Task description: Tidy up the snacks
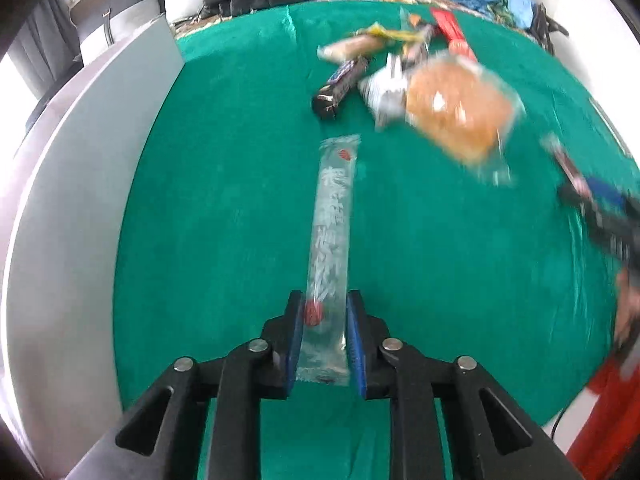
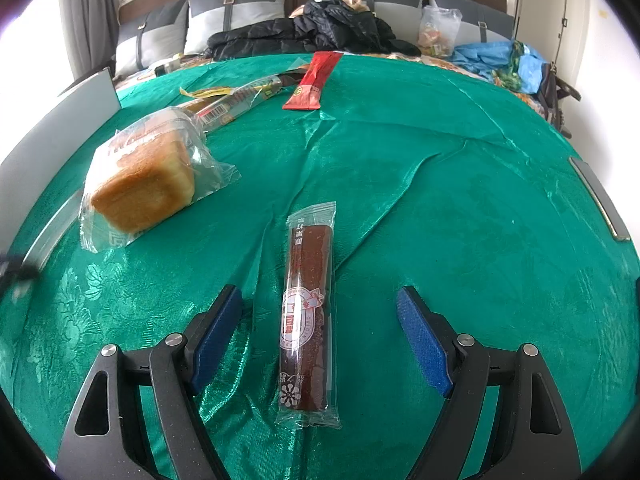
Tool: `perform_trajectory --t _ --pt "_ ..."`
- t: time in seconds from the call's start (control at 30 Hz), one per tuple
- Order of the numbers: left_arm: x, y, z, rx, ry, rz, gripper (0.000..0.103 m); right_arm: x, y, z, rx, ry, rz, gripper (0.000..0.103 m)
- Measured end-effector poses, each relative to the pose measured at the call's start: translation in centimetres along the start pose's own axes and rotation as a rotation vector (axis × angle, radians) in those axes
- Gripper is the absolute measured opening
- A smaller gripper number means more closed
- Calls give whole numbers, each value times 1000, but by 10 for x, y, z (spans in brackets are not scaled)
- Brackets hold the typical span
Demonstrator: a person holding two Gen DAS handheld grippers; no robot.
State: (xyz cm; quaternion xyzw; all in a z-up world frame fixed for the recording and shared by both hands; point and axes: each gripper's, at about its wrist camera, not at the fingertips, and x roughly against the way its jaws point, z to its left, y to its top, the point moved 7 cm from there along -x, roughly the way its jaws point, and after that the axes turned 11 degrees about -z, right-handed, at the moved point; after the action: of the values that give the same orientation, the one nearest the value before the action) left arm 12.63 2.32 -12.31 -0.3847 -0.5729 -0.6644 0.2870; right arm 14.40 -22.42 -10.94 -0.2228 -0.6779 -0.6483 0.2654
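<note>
Snacks: the clear stick pack (image 1: pixel 330 240) sits clamped in your left claw (image 1: pixel 325 312), running out toward 12 o'clock over the green bench (image 1: pixel 224 200). Your right claw (image 2: pixel 320 312) stands released, straddling the brown bar (image 2: pixel 306 312) without touching; the bread loaf (image 2: pixel 144 184) lies at 10 o'clock.

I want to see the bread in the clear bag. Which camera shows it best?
The right wrist view. There the wrapped bread is sharp, lying on the green cloth, so its crust and clear wrapper show plainly. The left wrist view shows the same bread from above, but blurred.
</note>
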Motion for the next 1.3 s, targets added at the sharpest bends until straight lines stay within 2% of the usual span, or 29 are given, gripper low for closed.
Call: perform_trajectory --t 0.07,0.13,0.2,0.27,0.33,0.4,0.5,0.6,0.67,0.73,0.8,0.83,0.97,1.1,1.2,1.3 --pt "3 -4 2 10 -2 -19 59 1 0 0 0 -2 1 82" --pt "4 3 6 29 18 -60 60 1 1 0 -2 3 1 82" --pt "-3 13 5 57 5 -76 60 2 1 -1 -13 27 4 82" --pt "-14 14 2 28 12 -46 60 7 2 -9 -67 72 13 82" --pt "-15 17 -1 -11 6 -51 49 16 4 -28 -169 96 18 82" --pt "-13 17 -4 -3 -31 -52 23 26 4 -52 -292 102 30 82" --pt "-10 11 -3 31 -45 -67 18 28 9 -59 -362 130 100 81" --pt "-6 6 -2 85 -65 -75 18 26 23 -31 -232 156 144 81" --pt "0 4 2 130 -95 -83 18 17 28 -2 -82 150 207 72" --pt "10 6 7 170 -127 -96 18 6 21 14 25 112 279 32" --pt "25 6 14 196 -152 -121 18 -2 12 17 55 79 322 29" --pt "31 7 16 204 -158 -131 18 -4 9 16 55 72 326 22" --pt "62 14 33 269 -207 -178 18 2 5 8 1 80 318 18" --pt "98 28 57 326 -243 -251 18 33 14 0 -155 166 257 17" --pt "120 39 84 384 -259 -296 18 63 37 19 -217 246 191 17" --pt "136 50 120 434 -247 -332 18 89 70 54 -210 345 129 17"
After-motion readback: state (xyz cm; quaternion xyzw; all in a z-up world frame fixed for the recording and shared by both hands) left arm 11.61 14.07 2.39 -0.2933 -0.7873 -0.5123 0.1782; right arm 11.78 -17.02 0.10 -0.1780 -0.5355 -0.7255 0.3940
